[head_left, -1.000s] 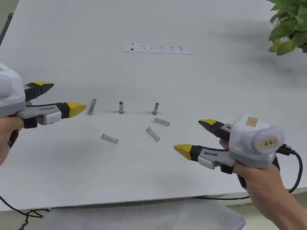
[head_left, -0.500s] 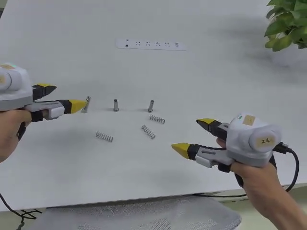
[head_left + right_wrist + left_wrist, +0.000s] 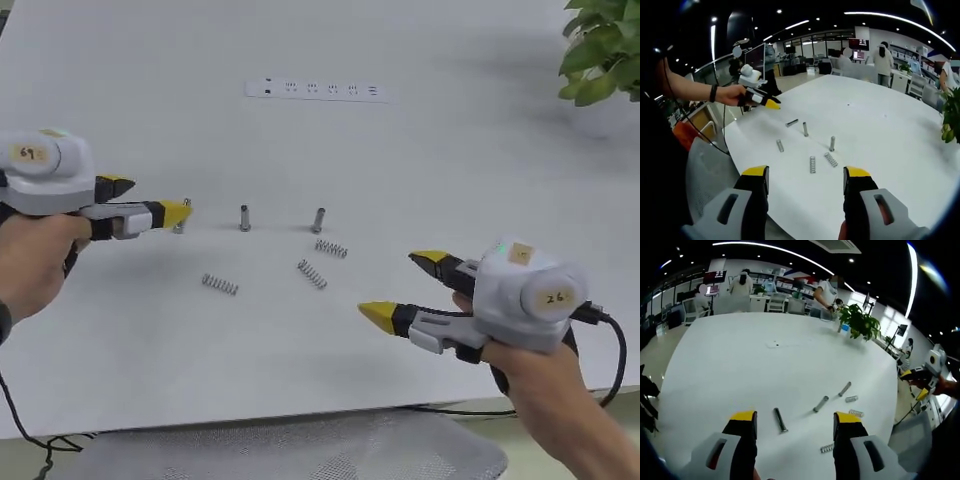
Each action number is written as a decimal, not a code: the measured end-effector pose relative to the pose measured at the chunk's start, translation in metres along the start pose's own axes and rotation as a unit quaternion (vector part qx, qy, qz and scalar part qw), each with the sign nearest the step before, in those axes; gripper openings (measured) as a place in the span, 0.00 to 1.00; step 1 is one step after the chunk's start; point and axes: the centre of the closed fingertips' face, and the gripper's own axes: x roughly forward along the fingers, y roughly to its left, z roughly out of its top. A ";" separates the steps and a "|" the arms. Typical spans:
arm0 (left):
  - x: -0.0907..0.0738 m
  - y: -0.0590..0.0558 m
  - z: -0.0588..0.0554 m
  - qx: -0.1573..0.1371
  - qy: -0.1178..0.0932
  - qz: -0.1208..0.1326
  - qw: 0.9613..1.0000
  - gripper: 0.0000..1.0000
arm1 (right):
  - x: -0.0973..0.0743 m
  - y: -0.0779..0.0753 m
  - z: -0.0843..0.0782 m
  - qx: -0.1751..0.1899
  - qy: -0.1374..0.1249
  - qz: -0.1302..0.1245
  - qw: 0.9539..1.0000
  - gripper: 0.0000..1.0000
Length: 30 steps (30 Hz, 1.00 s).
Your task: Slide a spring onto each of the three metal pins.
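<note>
White workbench (image 3: 470,150), open-plan office behind; power strip (image 3: 318,90) at far side, plant (image 3: 602,55) far right. Three pins in a row mid-bench: left pin (image 3: 780,420) looks tipped over, middle pin (image 3: 245,218) and right pin (image 3: 318,220) upright. Loose on the bench in front, none on a pin: left spring (image 3: 220,285), middle spring (image 3: 312,274), right spring (image 3: 331,248). L gripper (image 3: 150,198): jaws apart, empty, tips at left pin. R gripper (image 3: 400,285): jaws apart, empty, near bench edge, apart from springs.
</note>
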 end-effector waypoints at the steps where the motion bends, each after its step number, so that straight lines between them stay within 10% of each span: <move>1: 0.002 0.001 0.000 -0.001 0.002 0.001 1.000 0.57 | 0.001 0.000 -0.001 0.001 0.001 0.000 1.000 0.59; 30: 0.053 0.028 -0.022 -0.019 0.047 0.023 0.998 0.33 | 0.018 0.003 -0.001 -0.006 0.022 0.024 0.999 0.59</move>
